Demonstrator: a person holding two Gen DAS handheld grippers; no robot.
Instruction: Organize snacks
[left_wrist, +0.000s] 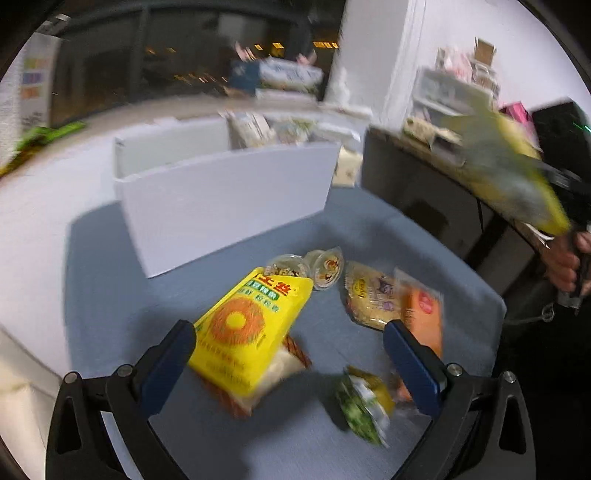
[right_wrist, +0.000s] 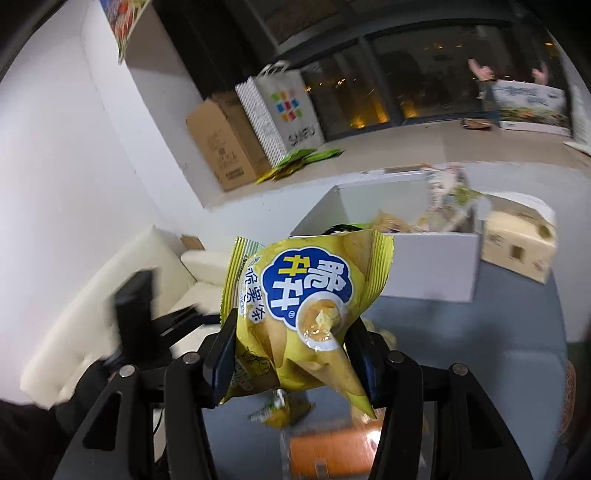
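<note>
Right hand-held gripper (right_wrist: 291, 354) clenched on yellow chip bag (right_wrist: 306, 314), lifted; left hand-held gripper (left_wrist: 288, 354) released above table (left_wrist: 110, 295).

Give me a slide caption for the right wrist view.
Right tongs grip a yellow chip bag, held up before the white box.

the chip bag (right_wrist: 306, 314) pinched in my right gripper (right_wrist: 291, 354) carries a blue cloud badge with large chinese characters, seen upside down. at eleven o'clock from it, the white paper bag (right_wrist: 284, 110) reads roughly "smeu" under coloured squares. the yellow packet (left_wrist: 243, 328) at my left gripper's (left_wrist: 288, 358) ten o'clock bears red chinese characters, too blurred to read.
</note>
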